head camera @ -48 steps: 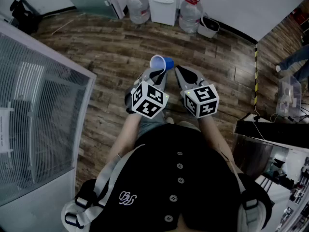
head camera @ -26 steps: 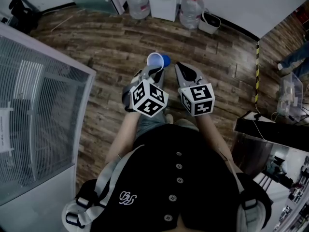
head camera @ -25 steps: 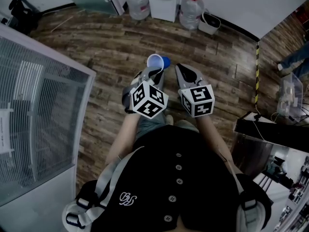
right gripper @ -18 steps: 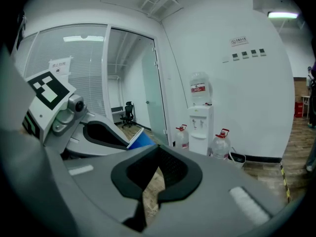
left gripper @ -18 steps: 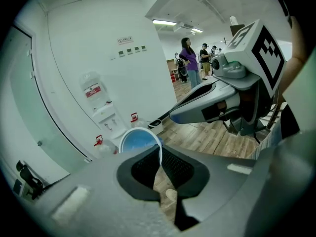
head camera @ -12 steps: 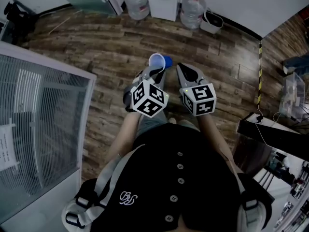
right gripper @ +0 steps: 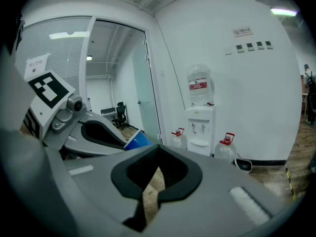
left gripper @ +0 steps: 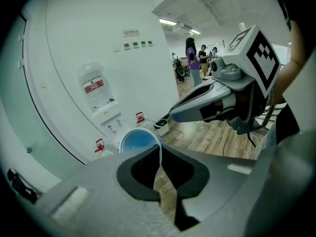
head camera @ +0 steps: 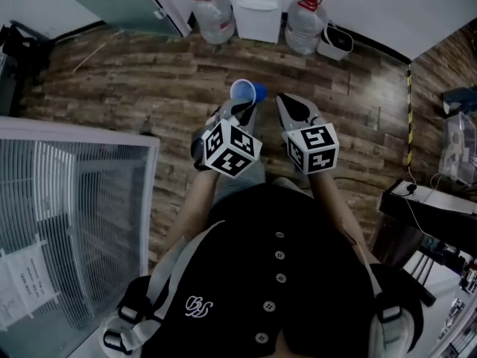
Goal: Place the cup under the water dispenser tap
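Observation:
A blue paper cup point(head camera: 248, 92) with a white inside hangs over the wooden floor, and my left gripper point(head camera: 241, 109) is shut on its rim. In the left gripper view the cup's rim point(left gripper: 140, 138) stands edge-on between the closed pads. My right gripper point(head camera: 288, 103) is level with it on the right, shut with nothing in it. The white water dispenser point(head camera: 258, 12) stands against the far wall, well ahead of the cup. In the right gripper view the dispenser point(right gripper: 199, 118) carries a bottle on top, and its taps are small and far off.
Two large water bottles with red caps point(head camera: 212, 13) point(head camera: 305, 22) flank the dispenser, and a small white bin point(head camera: 337, 42) sits to their right. A white slatted cabinet point(head camera: 67, 222) fills the left. A glass door point(right gripper: 126, 93) is left of the dispenser. Dark equipment point(head camera: 428, 222) stands at the right.
Both grippers and the cup have moved forward toward the dispenser. The dispenser and bottles sit lower in the head view, and the slatted cabinet has slid back to the left.

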### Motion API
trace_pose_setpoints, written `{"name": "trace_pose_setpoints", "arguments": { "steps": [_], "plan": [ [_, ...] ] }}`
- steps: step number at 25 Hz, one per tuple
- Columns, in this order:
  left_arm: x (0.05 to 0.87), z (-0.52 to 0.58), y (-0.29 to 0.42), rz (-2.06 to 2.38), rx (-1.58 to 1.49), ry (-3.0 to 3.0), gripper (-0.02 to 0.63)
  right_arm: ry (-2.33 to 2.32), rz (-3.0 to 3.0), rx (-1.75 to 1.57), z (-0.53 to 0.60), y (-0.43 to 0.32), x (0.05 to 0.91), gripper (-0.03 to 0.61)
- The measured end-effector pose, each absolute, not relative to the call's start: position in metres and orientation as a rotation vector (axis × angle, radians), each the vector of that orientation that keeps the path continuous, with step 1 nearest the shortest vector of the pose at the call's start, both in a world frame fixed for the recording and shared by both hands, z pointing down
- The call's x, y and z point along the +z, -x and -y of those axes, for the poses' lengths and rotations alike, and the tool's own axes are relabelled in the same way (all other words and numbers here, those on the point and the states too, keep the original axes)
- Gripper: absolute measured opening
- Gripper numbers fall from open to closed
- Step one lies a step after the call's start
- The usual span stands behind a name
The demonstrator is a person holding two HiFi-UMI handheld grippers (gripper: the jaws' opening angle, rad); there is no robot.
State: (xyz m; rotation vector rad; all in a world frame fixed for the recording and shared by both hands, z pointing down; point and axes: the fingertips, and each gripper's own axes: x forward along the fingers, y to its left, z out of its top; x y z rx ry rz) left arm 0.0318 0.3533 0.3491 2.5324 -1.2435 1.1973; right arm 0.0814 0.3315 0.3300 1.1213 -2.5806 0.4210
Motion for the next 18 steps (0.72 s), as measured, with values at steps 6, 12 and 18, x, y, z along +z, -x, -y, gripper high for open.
{"name": "trace_pose_setpoints", "arguments": {
  "steps": [6, 12, 18],
  "plan": [
    [0.351, -0.301, 0.004, 1.185, 1.214, -2.573, 0.014, -1.171, 2.556, 0.414, -0.28, -0.045, 0.328, 0.0],
    [0.361, -0.268, 0.03, 1.173, 1.197, -2.55, 0.014, -1.163, 2.518, 0.454, -0.247, -0.03, 0.341, 0.0],
    [0.375, -0.237, 0.047, 1.178, 1.201, -2.521, 0.014, -1.159, 2.507, 0.452, -0.212, -0.018, 0.351, 0.0]
  ]
}}
